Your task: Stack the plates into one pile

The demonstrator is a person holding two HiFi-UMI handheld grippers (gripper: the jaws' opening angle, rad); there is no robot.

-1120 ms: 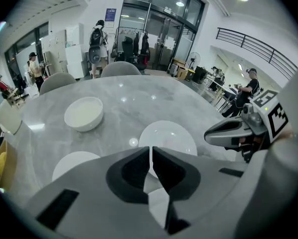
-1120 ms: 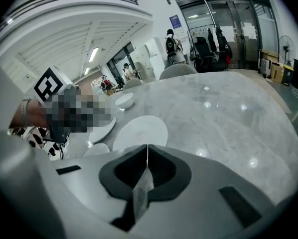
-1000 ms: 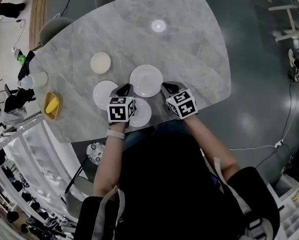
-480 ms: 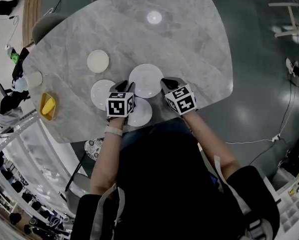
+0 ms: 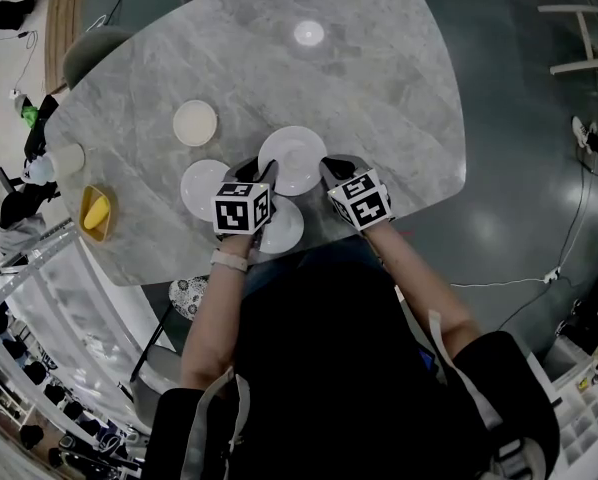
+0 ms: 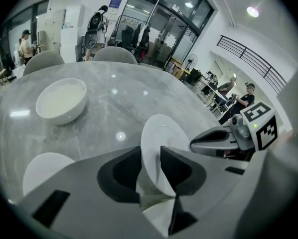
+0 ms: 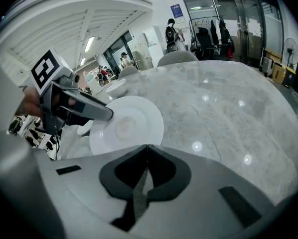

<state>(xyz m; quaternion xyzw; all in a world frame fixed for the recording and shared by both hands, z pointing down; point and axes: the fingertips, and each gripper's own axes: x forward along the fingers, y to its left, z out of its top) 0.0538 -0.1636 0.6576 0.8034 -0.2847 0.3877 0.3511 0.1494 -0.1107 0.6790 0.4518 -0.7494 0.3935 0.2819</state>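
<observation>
Sprung wide since a second back: left gripper (image 5: 260, 174), now astride the near rim of the large plate (image 5: 295, 158).
Nearest, by the table (image 5: 399, 118) edge: one smaller white plate (image 5: 284, 230), half hidden under the left marker cube (image 5: 241, 210); just left of it, a second smaller plate (image 5: 199, 188). Beyond, the large plate flat on the marble, rim inside the gaping left jaws, pads not seen pressing. At its right rim, right gripper (image 5: 331, 168), pinched fully together on nothing. Farther left, one cream bowl (image 5: 195, 123). Counted: three plates, no pile showing yet, one bowl. Seemingly the grasp step; next calls for closing squarely on the rim, lifting level, setting down centred on a neighbour.
</observation>
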